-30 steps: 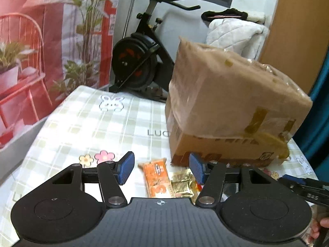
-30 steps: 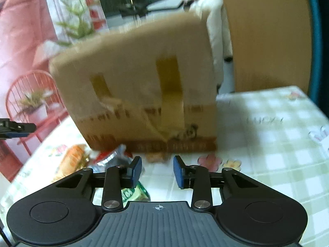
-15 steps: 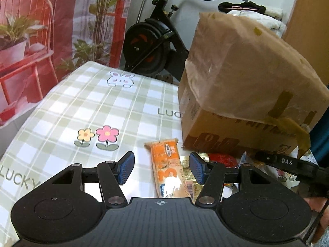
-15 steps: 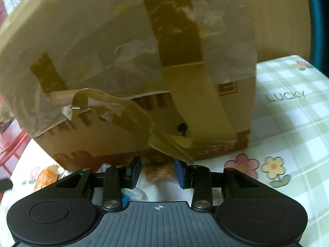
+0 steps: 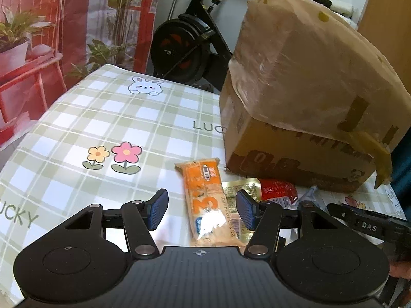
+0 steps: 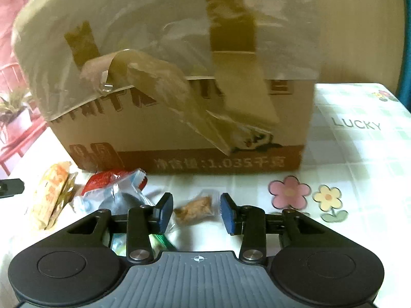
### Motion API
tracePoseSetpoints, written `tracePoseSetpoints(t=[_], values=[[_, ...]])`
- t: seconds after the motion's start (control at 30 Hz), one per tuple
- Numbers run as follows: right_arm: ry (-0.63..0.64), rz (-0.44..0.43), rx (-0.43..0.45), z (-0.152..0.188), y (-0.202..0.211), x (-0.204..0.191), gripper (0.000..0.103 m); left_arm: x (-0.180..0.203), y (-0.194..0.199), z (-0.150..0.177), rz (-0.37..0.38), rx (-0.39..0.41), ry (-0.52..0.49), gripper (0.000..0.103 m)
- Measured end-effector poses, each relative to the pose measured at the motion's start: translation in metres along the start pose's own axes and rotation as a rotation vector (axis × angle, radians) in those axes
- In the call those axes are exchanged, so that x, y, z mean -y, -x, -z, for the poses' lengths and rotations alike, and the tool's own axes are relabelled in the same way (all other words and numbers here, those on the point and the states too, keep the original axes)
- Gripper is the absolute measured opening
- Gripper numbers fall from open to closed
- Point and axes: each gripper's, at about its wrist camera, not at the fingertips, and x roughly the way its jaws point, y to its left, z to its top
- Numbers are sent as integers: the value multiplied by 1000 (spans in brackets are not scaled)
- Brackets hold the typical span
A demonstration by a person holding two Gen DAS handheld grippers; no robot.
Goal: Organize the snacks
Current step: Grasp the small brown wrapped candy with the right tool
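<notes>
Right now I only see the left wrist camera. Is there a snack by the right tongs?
Observer: Yes. A small brown snack in a clear wrapper lies on the table between the tips of the open right tongs, not gripped.
Operator: Is anything hiding under them?
Observer: A green packet peeks out from beneath them.
Operator: What does the box say on that side?
Observer: The cardboard box has "1.035" printed along its bottom band.
</notes>
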Motion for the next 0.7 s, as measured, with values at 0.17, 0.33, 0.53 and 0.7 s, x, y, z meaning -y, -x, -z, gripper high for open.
tracePoseSetpoints(t=[0.17,0.33,0.53,0.7], values=[[42,8,18,1,13,9,40,4,-1,5,7,-16,-7,61],[43,17,8,0,15,16,40,6,-2,8,11,-27,-8,61],[27,48,-4,-2,18,18,40,8,2,8,20,-25,-10,61],[-25,138,14,-7,28,30,37,7,2,8,21,-27,-12,60]])
